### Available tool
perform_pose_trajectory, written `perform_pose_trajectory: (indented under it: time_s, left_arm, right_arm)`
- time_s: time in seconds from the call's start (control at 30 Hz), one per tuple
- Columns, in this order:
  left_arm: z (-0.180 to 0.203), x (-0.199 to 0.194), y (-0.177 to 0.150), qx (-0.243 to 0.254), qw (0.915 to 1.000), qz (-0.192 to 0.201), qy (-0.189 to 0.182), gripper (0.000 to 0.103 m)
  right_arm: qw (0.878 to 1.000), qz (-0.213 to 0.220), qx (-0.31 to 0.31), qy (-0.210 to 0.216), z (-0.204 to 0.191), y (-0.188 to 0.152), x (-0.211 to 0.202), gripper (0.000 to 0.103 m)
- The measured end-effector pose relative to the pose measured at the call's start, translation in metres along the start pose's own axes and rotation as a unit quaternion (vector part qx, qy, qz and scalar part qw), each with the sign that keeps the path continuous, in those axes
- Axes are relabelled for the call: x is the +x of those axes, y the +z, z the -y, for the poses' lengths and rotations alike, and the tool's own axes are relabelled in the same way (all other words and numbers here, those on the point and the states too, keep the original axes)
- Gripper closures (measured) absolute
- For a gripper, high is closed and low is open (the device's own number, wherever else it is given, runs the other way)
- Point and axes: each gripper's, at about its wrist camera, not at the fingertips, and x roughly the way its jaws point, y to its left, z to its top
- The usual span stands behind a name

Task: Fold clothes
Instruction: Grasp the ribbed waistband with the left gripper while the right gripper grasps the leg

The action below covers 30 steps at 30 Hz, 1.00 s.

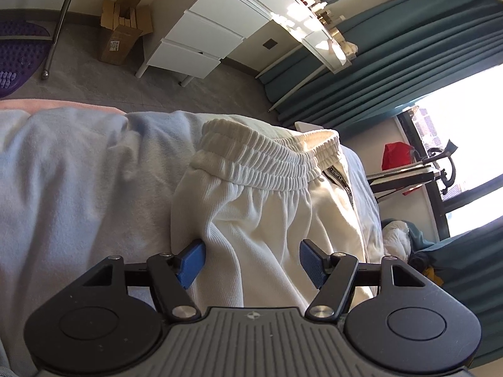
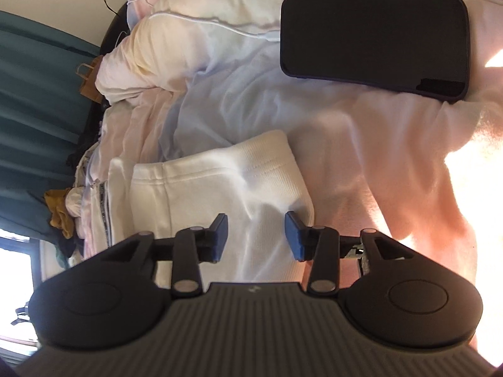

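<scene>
White drawer unit on grey floor, teal curtains, bright sunlit window.

- Left gripper spread wide over white shorts.
- Elastic waistband bunched, facing away.
- Shorts lie on pale blue blanket.

home bedroom: rumpled bed, white drawers, teal curtains.

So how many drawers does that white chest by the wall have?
3 drawer fronts show on the white chest, stacked one after another: first, second, third. More may be hidden beyond the frame.
</scene>
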Motion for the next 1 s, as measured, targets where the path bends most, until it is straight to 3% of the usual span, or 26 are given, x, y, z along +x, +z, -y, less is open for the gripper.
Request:
perform_pose_trajectory:
  time_s: [0.13, 0.23, 0.37, 0.5, 0.63, 0.8, 0.87, 1.0]
  left_arm:
    - [-0.007, -0.008, 0.003, -0.019, 0.9997, 0.009, -0.012, 0.037]
    - [-0.010, -0.014, 0.004, -0.027, 0.9994, 0.022, -0.002, 0.040]
    - [-0.011, -0.023, 0.007, -0.027, 0.9985, 0.045, 0.015, 0.040]
    - [-0.013, -0.030, 0.007, -0.032, 0.9970, 0.063, 0.033, 0.036]
    - [-0.010, -0.018, 0.006, -0.019, 0.9985, 0.038, 0.034, 0.036]
    - [-0.015, 0.002, 0.005, -0.034, 0.9993, -0.002, 0.016, 0.037]
    - [-0.015, 0.007, 0.004, -0.032, 0.9993, -0.016, 0.008, 0.040]
    - [-0.019, 0.015, 0.001, -0.040, 0.9987, -0.030, 0.002, 0.061]
  right_arm:
    - [0.998, 0.055, -0.014, 0.001, -0.002, 0.003, -0.020, 0.060]
    - [0.996, 0.085, 0.007, -0.039, 0.008, 0.011, -0.024, 0.059]
    - [0.997, 0.045, 0.044, -0.050, 0.024, 0.014, -0.009, 0.059]
    - [0.998, 0.032, 0.041, -0.040, 0.020, 0.009, -0.007, 0.059]
    - [0.998, -0.004, 0.059, -0.003, 0.020, 0.003, -0.001, 0.059]
    - [0.999, -0.012, 0.048, 0.006, 0.014, 0.002, 0.006, 0.059]
    - [0.999, -0.022, 0.033, 0.010, 0.012, 0.003, 0.010, 0.059]
    - [0.999, -0.021, 0.022, 0.014, 0.009, 0.005, 0.014, 0.059]
